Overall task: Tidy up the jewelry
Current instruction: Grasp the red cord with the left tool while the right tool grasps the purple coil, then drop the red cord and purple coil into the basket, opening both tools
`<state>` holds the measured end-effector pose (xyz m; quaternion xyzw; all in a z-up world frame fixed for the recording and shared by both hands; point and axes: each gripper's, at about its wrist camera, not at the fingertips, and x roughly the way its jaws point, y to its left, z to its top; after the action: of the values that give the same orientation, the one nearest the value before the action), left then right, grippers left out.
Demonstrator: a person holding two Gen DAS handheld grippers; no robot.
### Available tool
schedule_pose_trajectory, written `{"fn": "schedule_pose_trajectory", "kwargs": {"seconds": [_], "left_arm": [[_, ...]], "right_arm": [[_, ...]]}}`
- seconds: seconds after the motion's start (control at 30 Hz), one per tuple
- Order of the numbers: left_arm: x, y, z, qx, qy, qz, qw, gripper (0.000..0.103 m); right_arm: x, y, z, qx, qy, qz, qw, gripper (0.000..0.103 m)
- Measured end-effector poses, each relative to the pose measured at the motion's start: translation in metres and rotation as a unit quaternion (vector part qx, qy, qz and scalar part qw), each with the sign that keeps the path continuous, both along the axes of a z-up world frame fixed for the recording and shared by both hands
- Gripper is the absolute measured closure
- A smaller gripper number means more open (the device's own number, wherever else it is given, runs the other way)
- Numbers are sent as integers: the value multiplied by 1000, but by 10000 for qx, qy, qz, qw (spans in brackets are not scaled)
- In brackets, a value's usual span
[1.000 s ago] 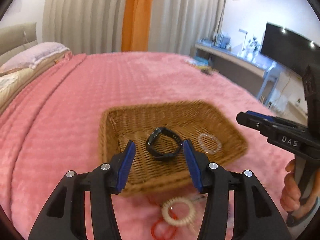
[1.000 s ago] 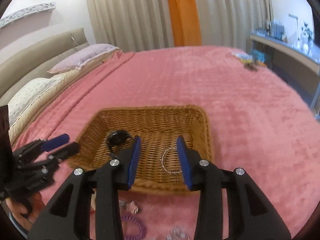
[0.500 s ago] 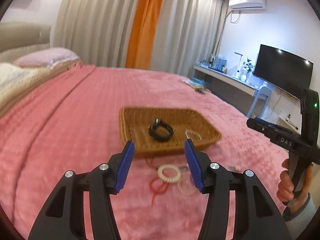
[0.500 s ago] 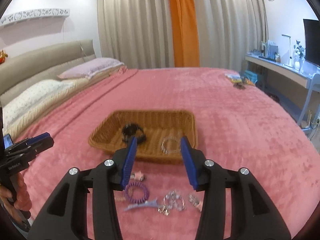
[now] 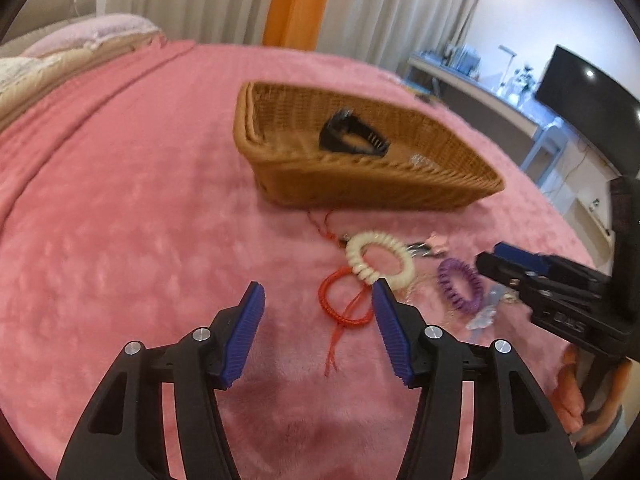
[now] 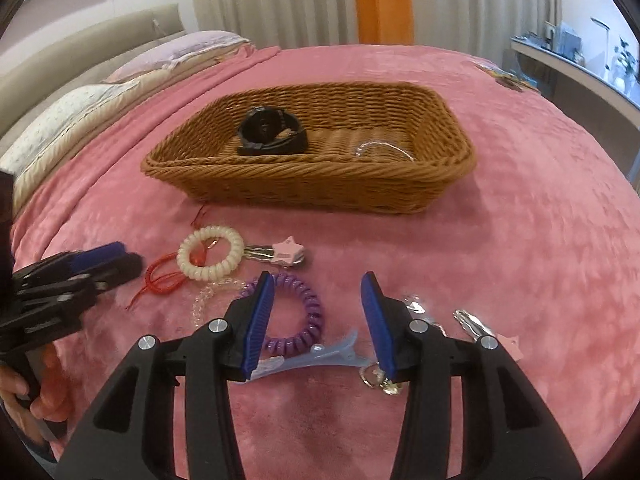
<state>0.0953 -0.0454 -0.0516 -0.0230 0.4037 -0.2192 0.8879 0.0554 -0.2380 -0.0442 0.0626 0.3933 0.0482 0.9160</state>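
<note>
A wicker basket (image 6: 256, 184) (image 5: 360, 188) on the pink bed holds a black watch (image 6: 272, 132) (image 5: 352, 136) and a clear bead bracelet (image 6: 384, 149). In front of it lie a cream coil tie (image 6: 210, 253) (image 5: 380, 260), a red cord bracelet (image 6: 160, 280) (image 5: 344, 304), a purple coil tie (image 6: 300, 312) (image 5: 460, 284), a pale blue hair clip (image 6: 312, 356), star hair clips (image 6: 286, 254) and small rings (image 6: 380, 380). My left gripper (image 5: 318, 304) is open, low over the red bracelet. My right gripper (image 6: 316, 296) is open, over the purple tie and blue clip.
Pillows (image 6: 80, 108) and a headboard lie at the far left. Curtains (image 6: 304, 0) hang behind the bed. A desk (image 5: 480, 88) with a monitor (image 5: 580, 92) stands at the right. The pink blanket (image 6: 540, 260) spreads to the right of the items.
Both grippers pulled back from over the basket and dropped low toward the loose items in front of it. Both stayed open. The watch and clear bracelet stay in the basket.
</note>
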Motion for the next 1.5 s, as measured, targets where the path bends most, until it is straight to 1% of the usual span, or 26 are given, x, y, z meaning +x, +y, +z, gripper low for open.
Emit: {"fn": "schedule_pose_trajectory", "kwargs": {"seconds": [0.07,0.2,0.3,0.37,0.4,0.43,0.5,0.53,0.57,0.6,0.67,0.73,0.8,0.87,0.97,1.1,1.13,1.2,1.37,1.5], "left_arm": [[1,-3,-5,79,93,60,9999,59],[2,-9,-8,203,105,11,9997,59],[2,-15,-13,350,113,-14,9993,59],[-1,-21,-13,539,42,-26,9985,59],[-2,-24,-14,662,2,-38,9978,59],[-4,-29,-14,835,-46,-30,9965,59],[-9,-34,-14,1051,-156,-3,9943,61],[-9,-35,-13,1076,-178,-6,9940,64],[-10,-35,-13,1084,-199,-10,9939,73],[-11,-35,-13,1071,-222,-12,9940,77],[-13,-35,-12,1053,-264,-46,9941,96],[-17,-36,-12,1092,-341,-17,9934,99],[-20,-34,-10,1023,-414,4,9939,100],[-22,-30,-6,898,-500,23,9947,101],[-26,-23,1,675,-638,81,9956,101],[-40,-12,16,204,-1022,-32,9946,101],[-46,-9,23,12,-1177,-120,9930,101],[-58,-5,34,-251,-1421,-280,9891,101],[-71,-11,57,-409,-1772,-346,9827,101],[-72,-8,84,-451,-1989,-260,9786,101]], "right_arm": [[2,5,-4,-116,58,9,9999,61],[10,10,-16,-329,245,-142,9991,61],[10,15,-17,-487,214,-126,9985,61],[11,20,-18,-565,239,-70,9981,70],[12,21,-20,-605,274,-56,9978,72],[12,23,-21,-661,304,-68,9973,76],[11,25,-22,-735,311,-83,9968,81],[10,26,-22,-743,299,-48,9968,87],[9,27,-23,-753,298,-22,9967,91],[9,29,-24,-791,300,12,9964,92],[8,30,-23,-821,259,51,9963,93],[5,31,-21,-815,175,66,9965,94],[1,30,-16,-814,6,-15,9967,94],[-7,27,-9,-670,-211,-8,9975,94],[-14,24,-2,-545,-405,1,9977,94],[-21,23,6,-462,-623,17,9970,94],[-22,23,8,-420,-684,23,9968,94],[-28,21,14,-345,-844,10,9958,94],[-37,16,33,-232,-1192,-95,9926,94],[-36,3,62,-138,-1341,-276,9905,94]]}}
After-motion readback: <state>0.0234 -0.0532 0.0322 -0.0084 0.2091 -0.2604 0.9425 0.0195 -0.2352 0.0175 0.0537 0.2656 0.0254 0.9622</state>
